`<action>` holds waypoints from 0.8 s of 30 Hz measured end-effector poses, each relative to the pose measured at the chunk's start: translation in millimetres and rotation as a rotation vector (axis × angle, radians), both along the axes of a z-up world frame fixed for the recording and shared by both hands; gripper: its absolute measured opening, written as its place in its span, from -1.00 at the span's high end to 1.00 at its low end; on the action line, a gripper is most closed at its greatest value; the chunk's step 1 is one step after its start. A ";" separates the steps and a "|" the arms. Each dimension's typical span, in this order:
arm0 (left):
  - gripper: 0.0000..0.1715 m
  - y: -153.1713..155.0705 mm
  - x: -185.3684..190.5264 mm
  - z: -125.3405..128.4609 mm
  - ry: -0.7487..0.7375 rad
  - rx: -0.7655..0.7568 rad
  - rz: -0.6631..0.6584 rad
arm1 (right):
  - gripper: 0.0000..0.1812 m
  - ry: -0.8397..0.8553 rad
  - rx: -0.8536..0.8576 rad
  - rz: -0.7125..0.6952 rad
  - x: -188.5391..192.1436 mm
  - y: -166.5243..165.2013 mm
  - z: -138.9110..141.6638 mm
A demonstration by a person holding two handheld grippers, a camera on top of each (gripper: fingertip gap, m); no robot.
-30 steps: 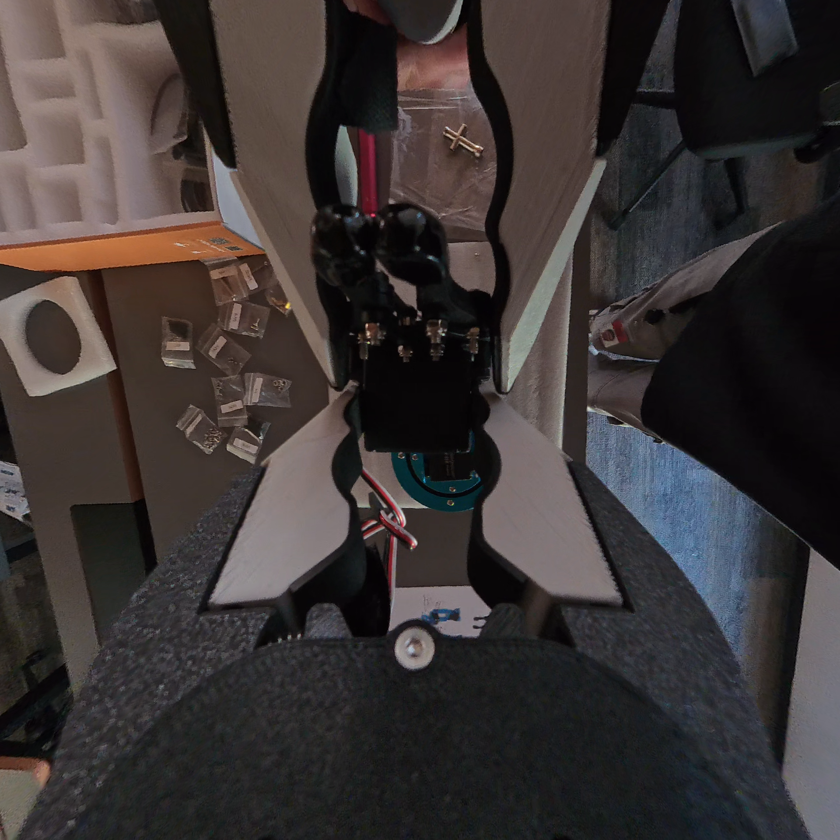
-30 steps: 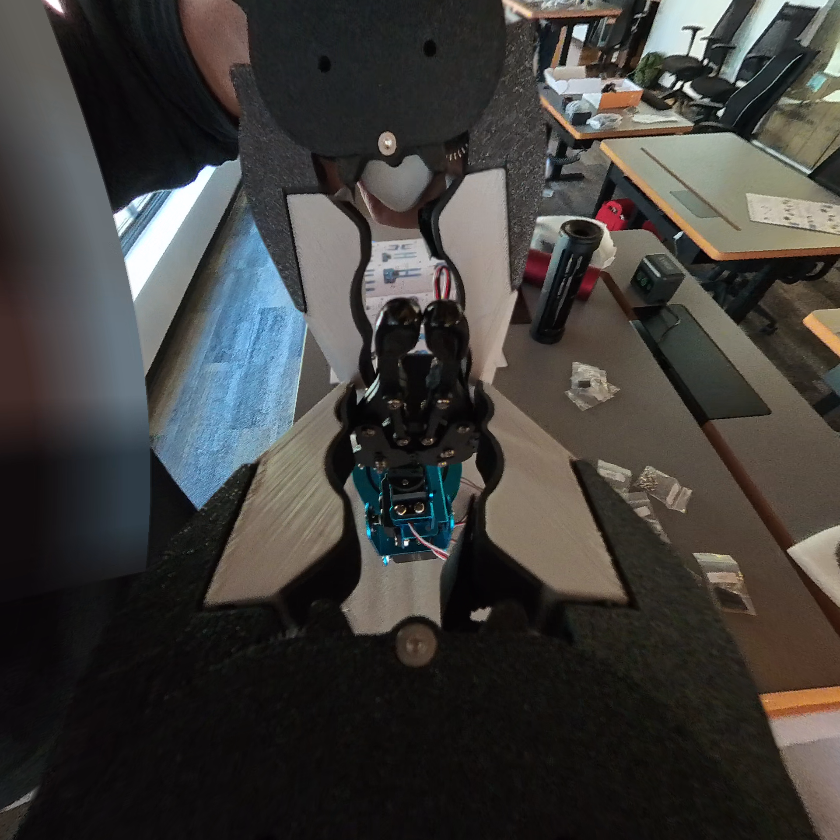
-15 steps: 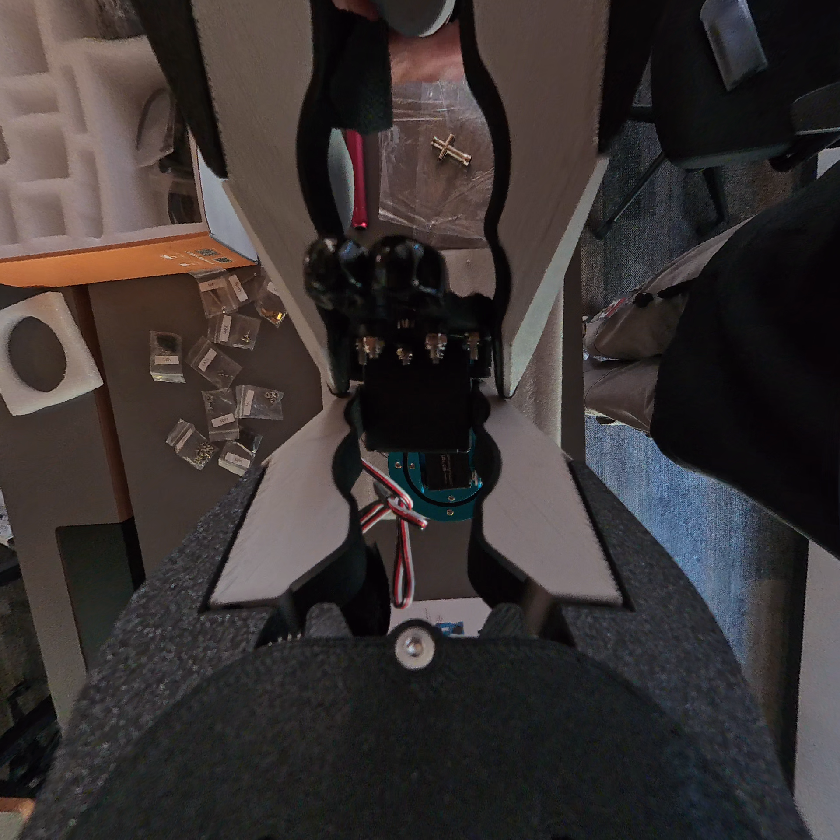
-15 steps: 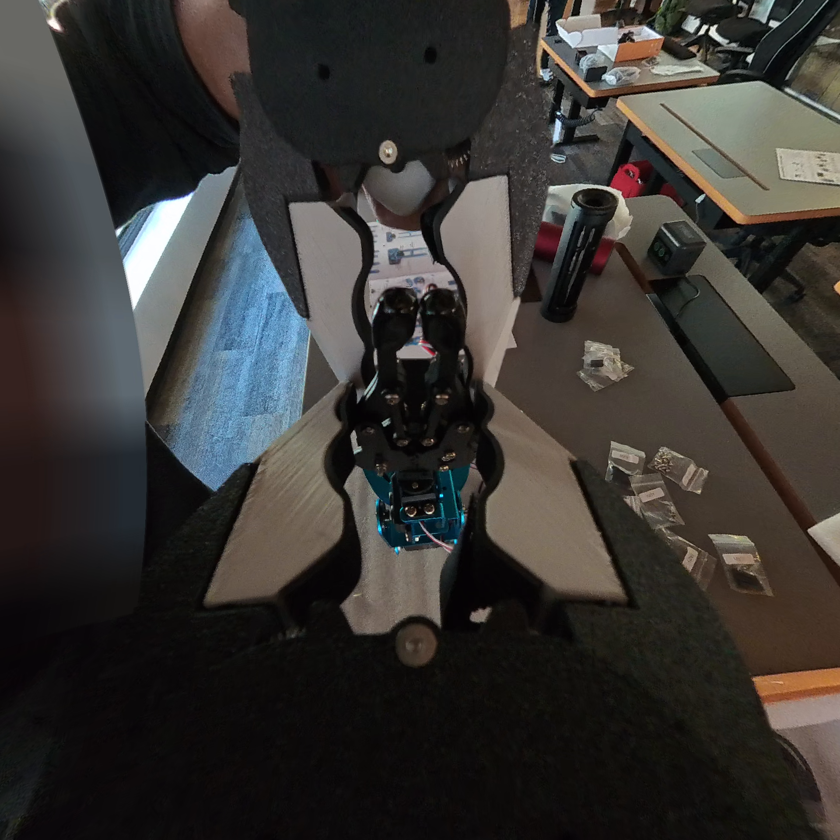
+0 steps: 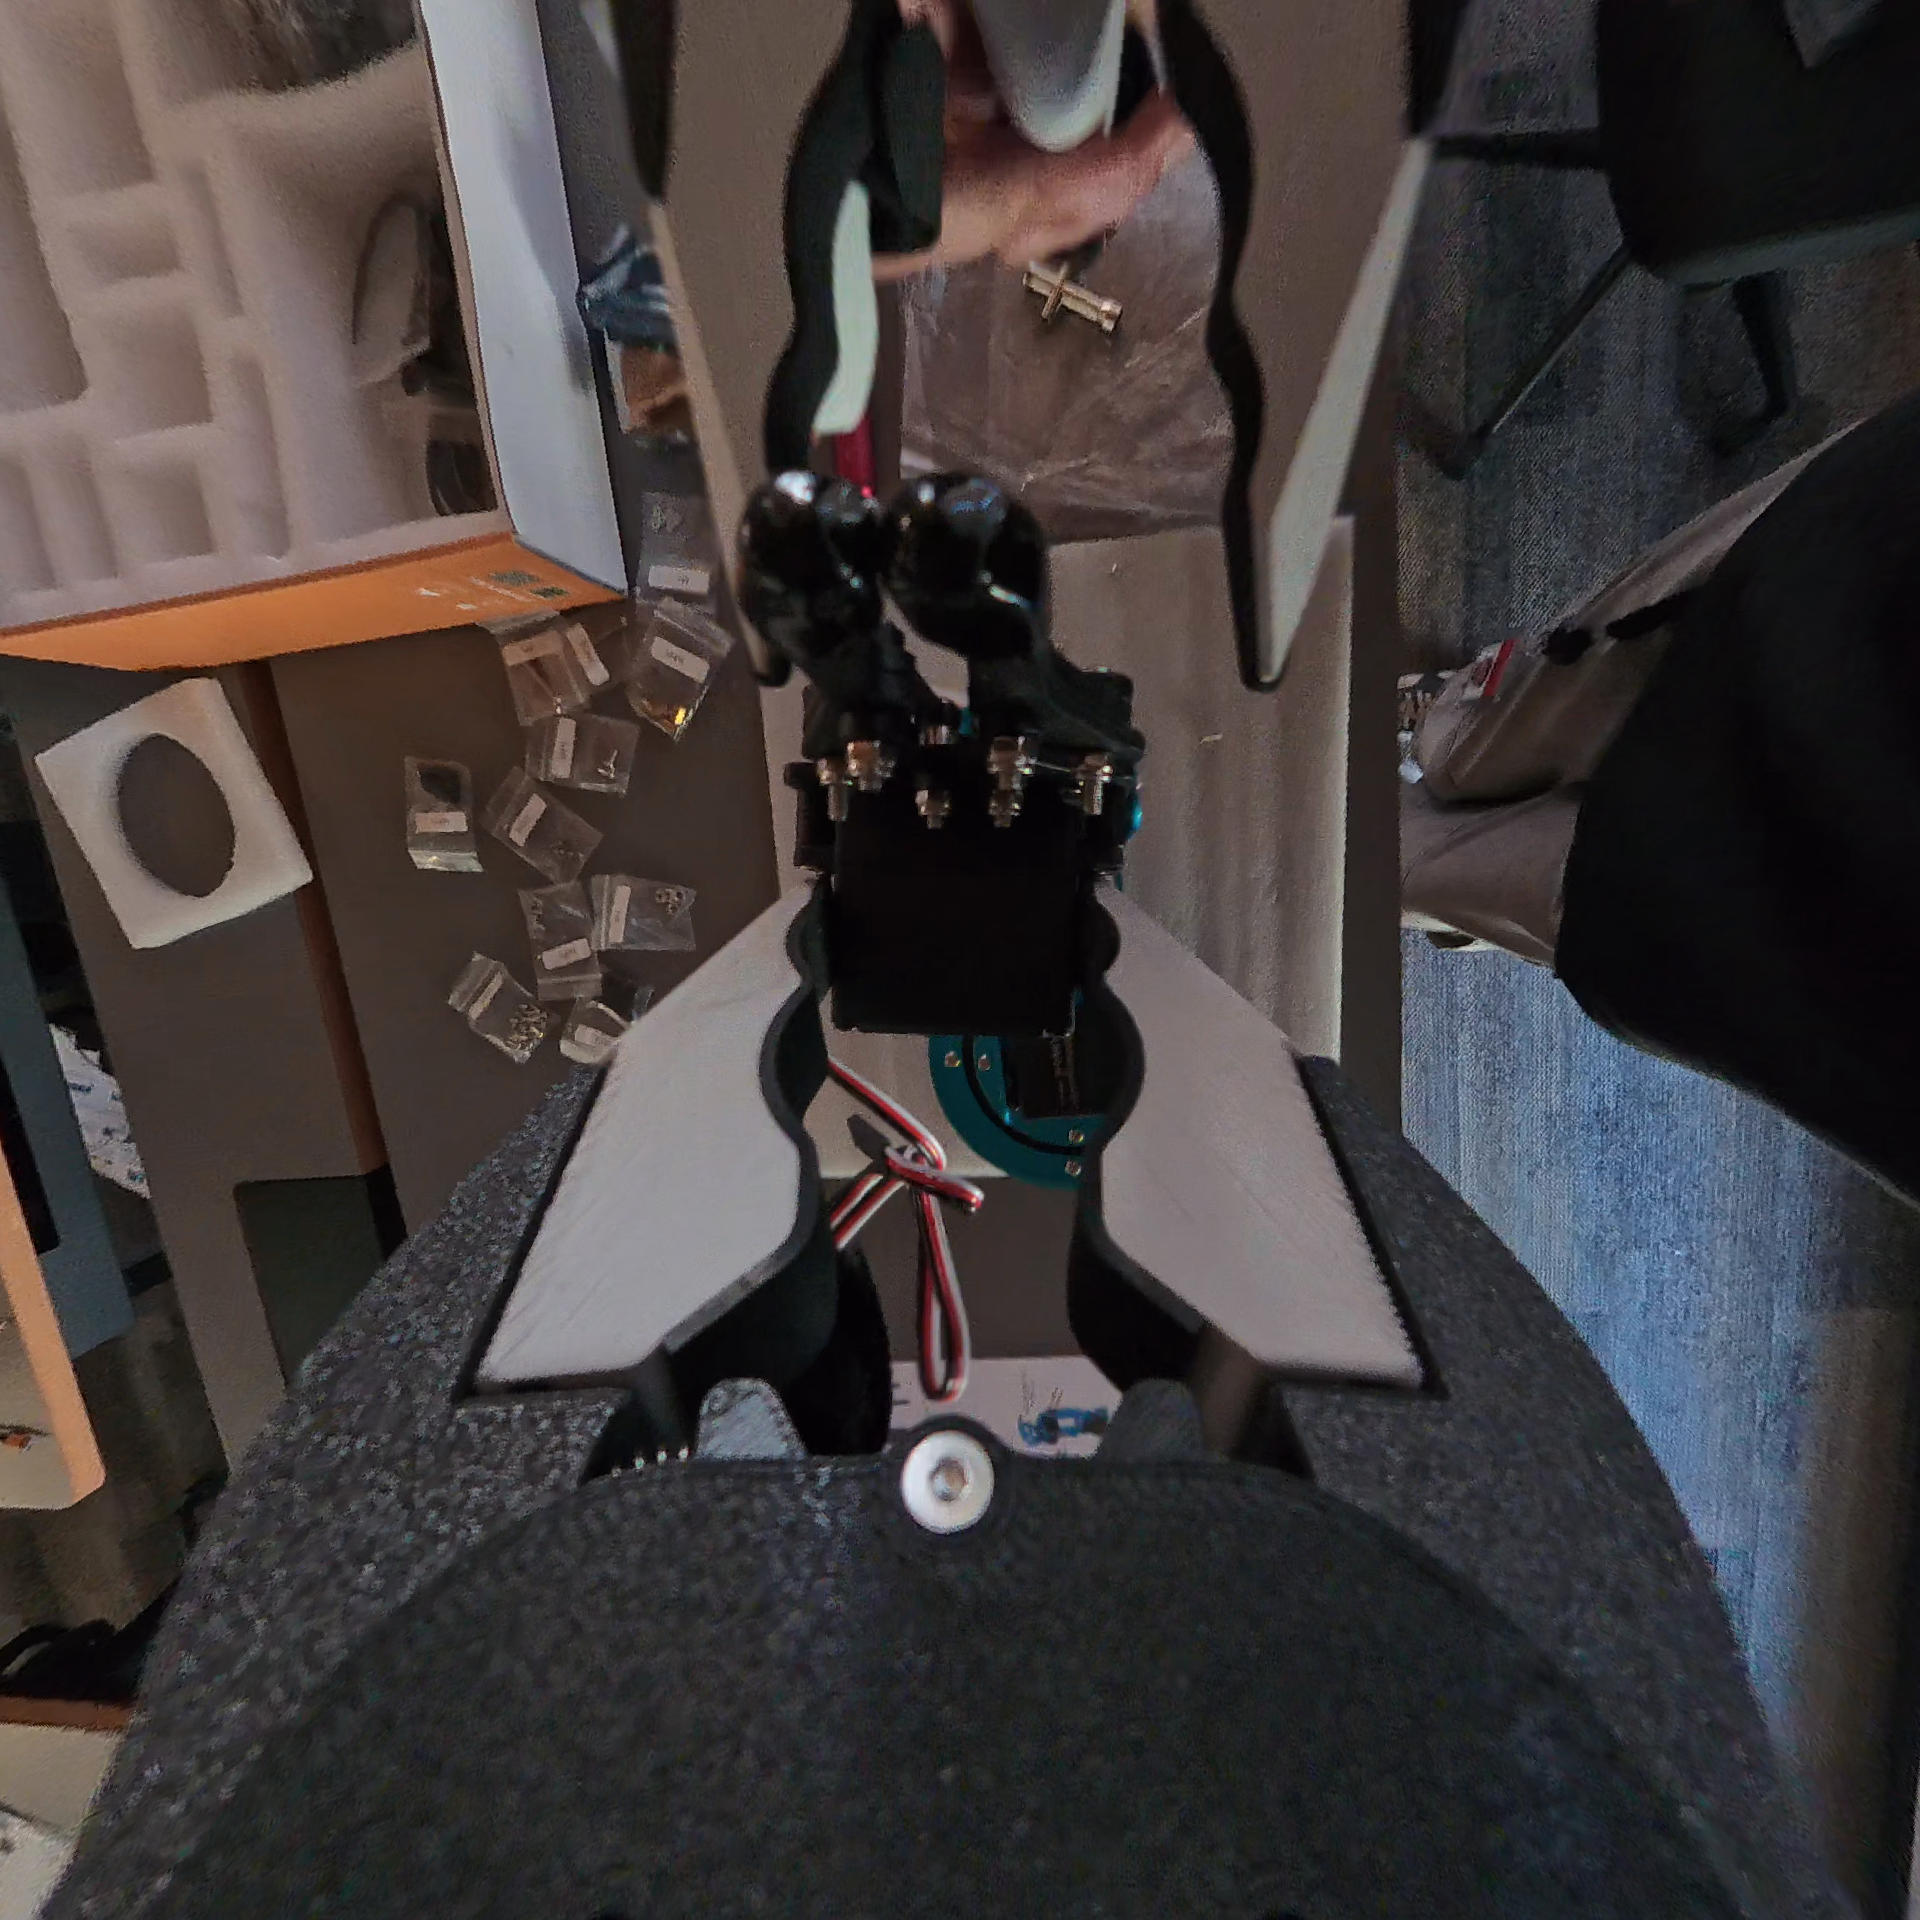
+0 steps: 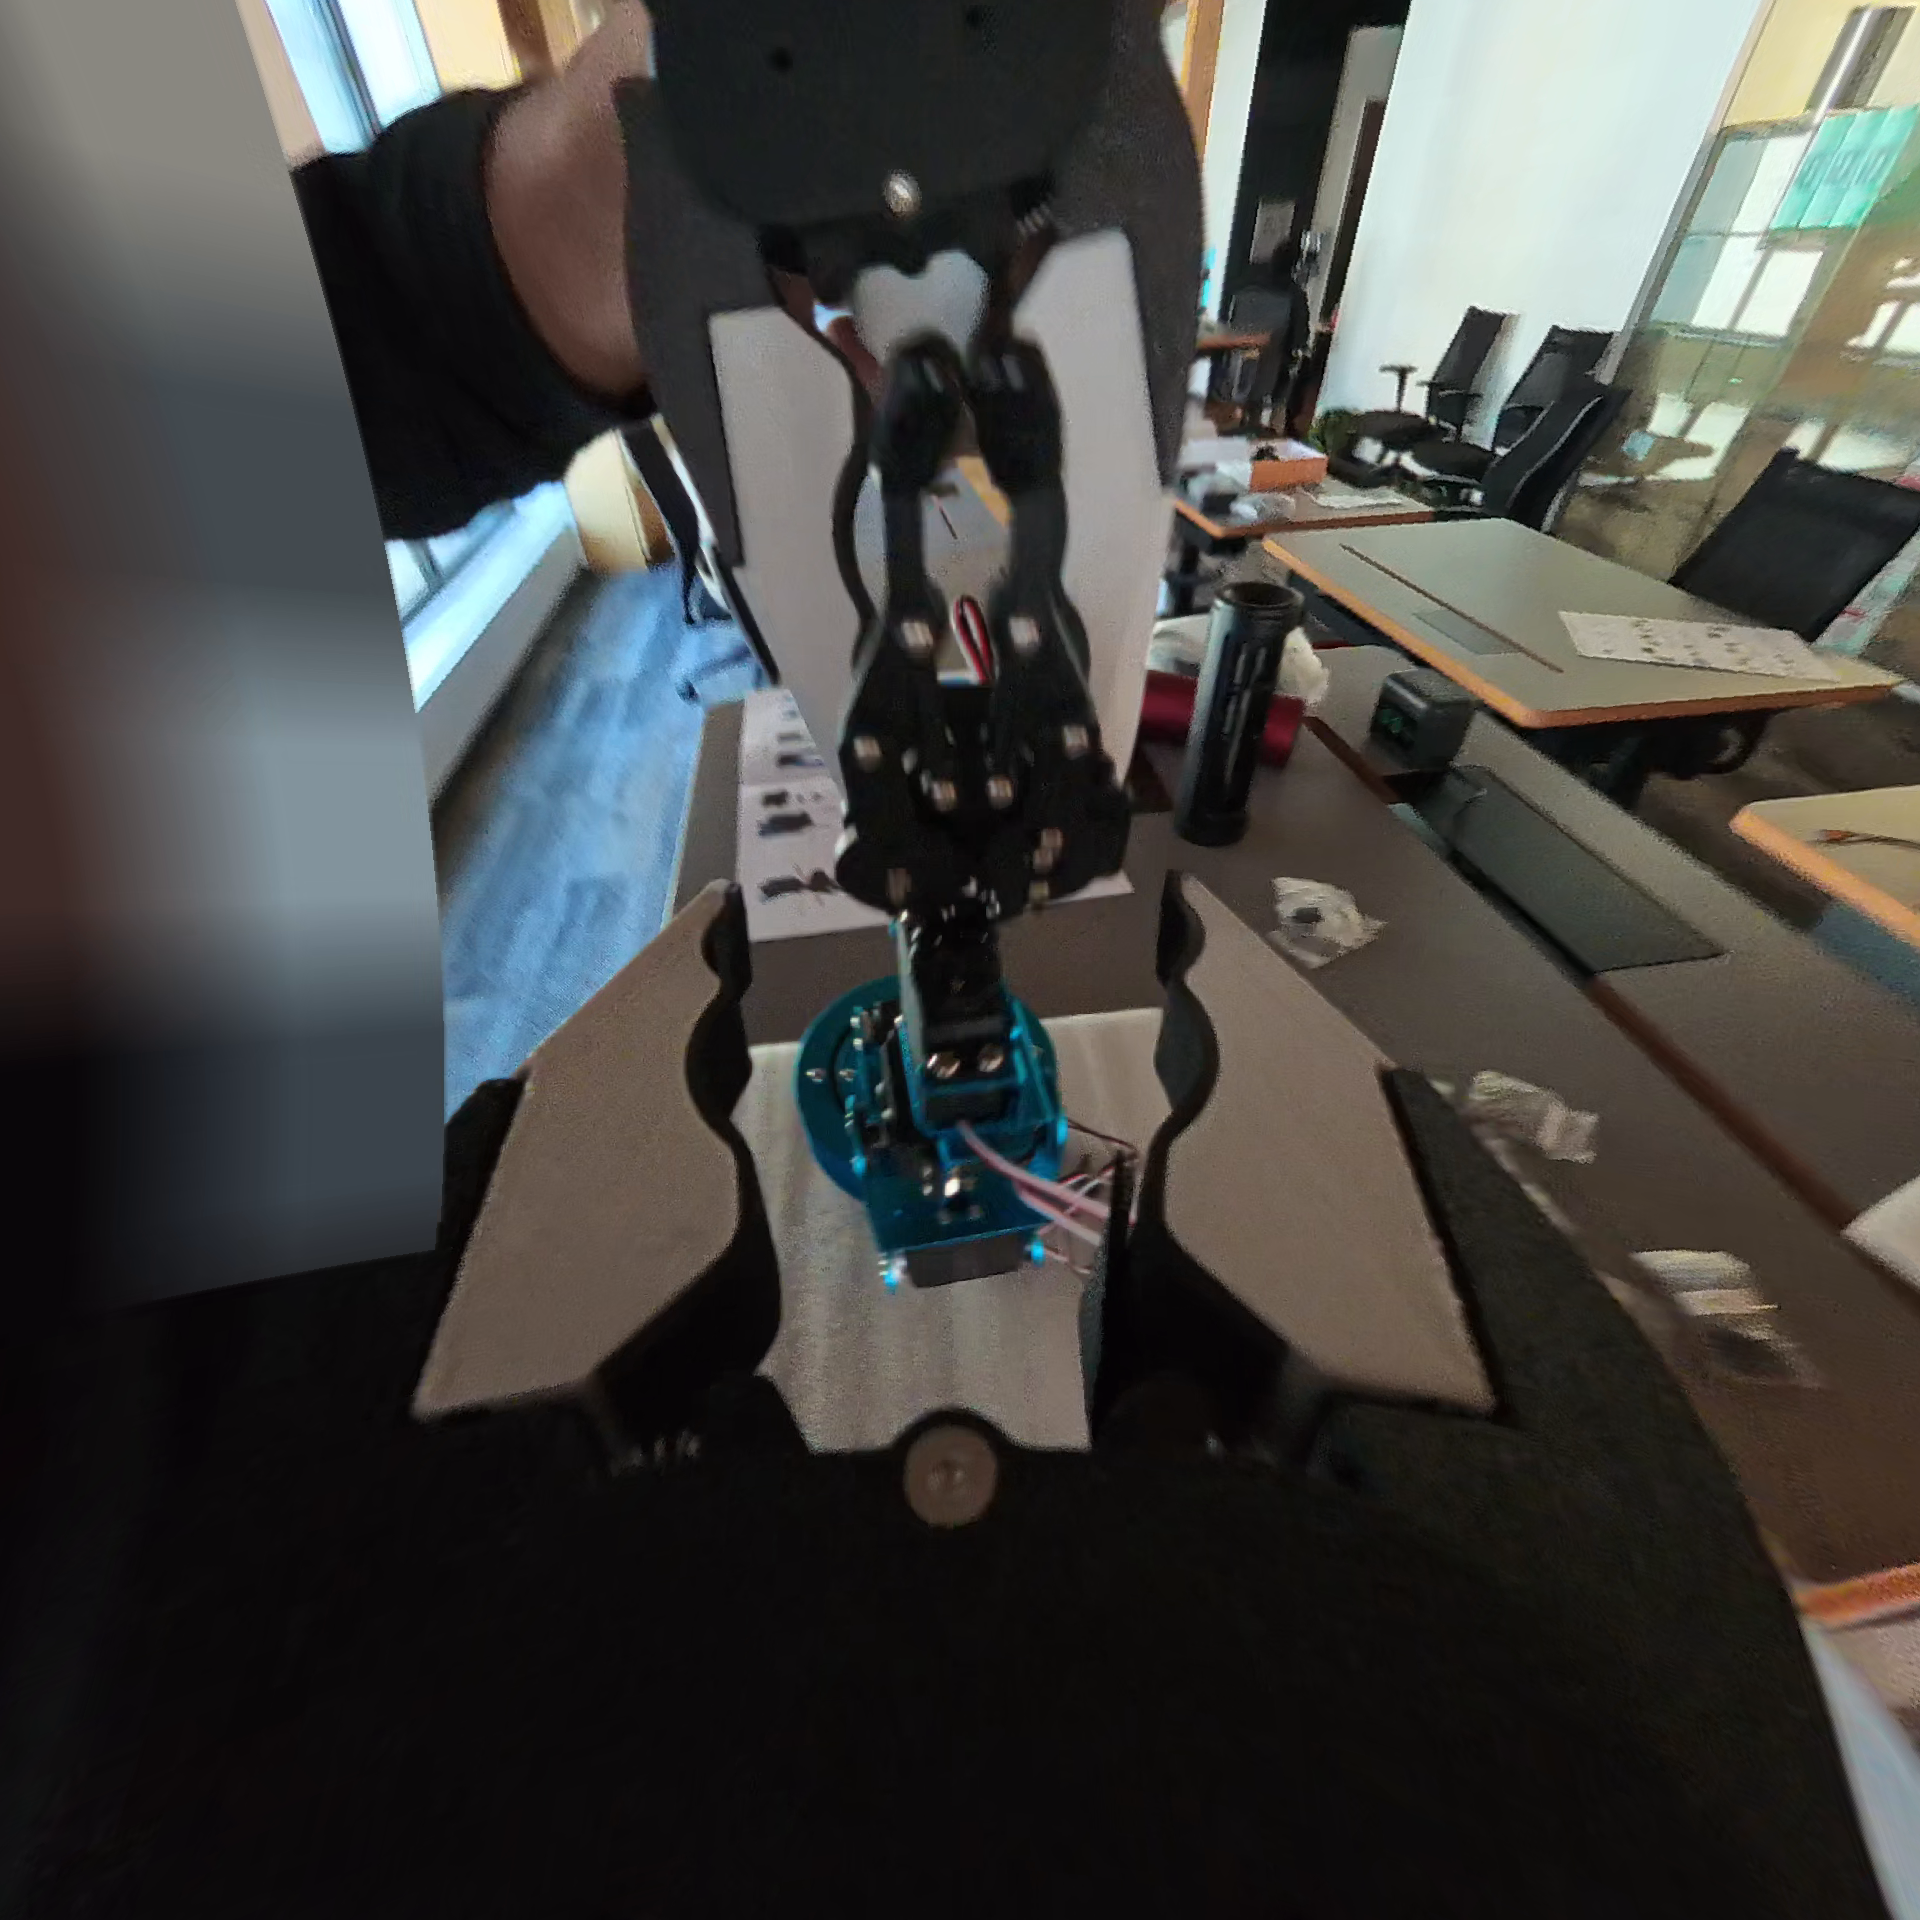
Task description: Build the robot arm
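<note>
The left gripper (image 5: 956, 935) has its fingers clamped on the small robot arm (image 5: 966, 748). The right gripper (image 6: 951, 914) is spread open, clear of the blue base (image 6: 935, 1174). The arm looks top-heavy, so level holding suits it.

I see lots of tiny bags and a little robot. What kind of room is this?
Probably an office workroom: rows of desks with black office chairs, and a small robot arm kit being built.

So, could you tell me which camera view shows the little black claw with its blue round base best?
The right wrist view: the black claw shows from its closed tips down to the blue round base, though blurred. The left wrist view is sharper, but its servo block hides most of the base.
</note>
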State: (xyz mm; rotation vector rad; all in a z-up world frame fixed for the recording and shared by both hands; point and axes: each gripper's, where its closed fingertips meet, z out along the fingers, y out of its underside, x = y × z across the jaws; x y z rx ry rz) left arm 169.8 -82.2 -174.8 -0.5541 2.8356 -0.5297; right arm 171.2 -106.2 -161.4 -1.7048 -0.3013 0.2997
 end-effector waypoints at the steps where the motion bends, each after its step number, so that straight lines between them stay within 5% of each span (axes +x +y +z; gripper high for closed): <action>1: 0.46 -2.7 -0.1 2.9 0.000 -0.019 0.002 | 0.16 0.057 0.009 0.009 0.9 -3.6 -5.8; 4: 0.46 -5.6 2.1 8.0 0.004 -0.044 0.022 | 0.37 0.112 0.028 0.038 -5.8 -5.2 -20.1; 12: 0.46 -9.7 2.2 3.1 0.035 -0.031 0.024 | 0.67 -0.054 -0.025 -0.043 -6.2 23.7 -37.2; 24: 0.46 -3.7 1.4 -0.4 0.040 0.009 0.047 | 0.79 0.027 0.075 0.058 -18.3 24.6 -36.8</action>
